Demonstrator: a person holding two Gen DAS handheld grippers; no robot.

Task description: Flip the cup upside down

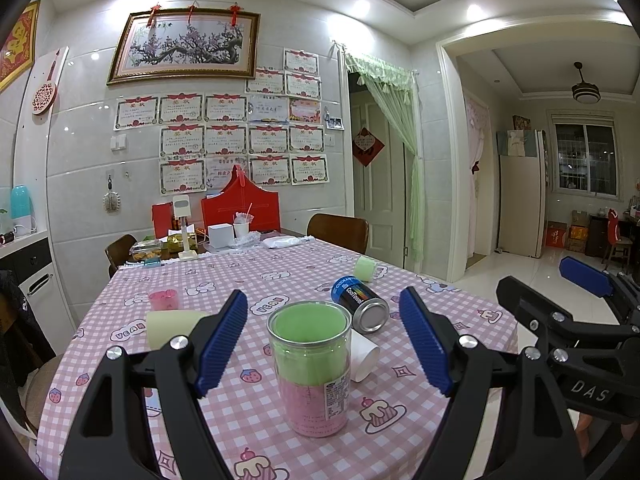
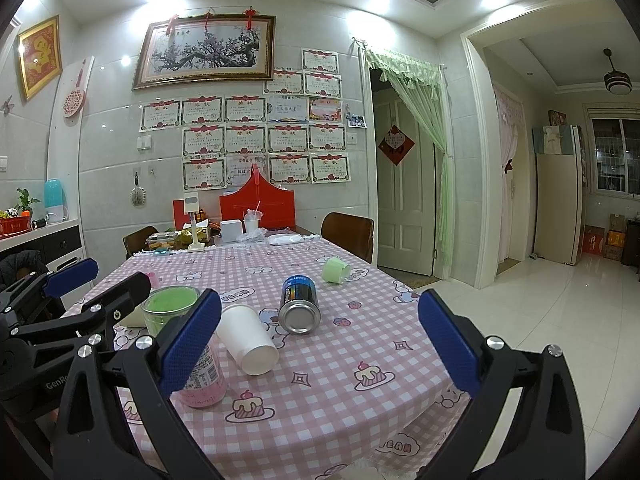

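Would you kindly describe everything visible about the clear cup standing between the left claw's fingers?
The clear cup looks like transparent plastic and stands upright, mouth up, on the pink checked tablecloth. Inside, green fills the upper part and pink the lower; a printed label sits on its side. The open left claw brackets it without touching. A tipped white paper cup lies beside it.

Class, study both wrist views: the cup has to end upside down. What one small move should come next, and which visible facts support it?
Probably ease the left gripper forward until its open fingers flank the clear cup, then close. The cup stands upright, mouth up, centred between the fingers but untouched. The right gripper is open too, and the white paper cup before it lies on its side.
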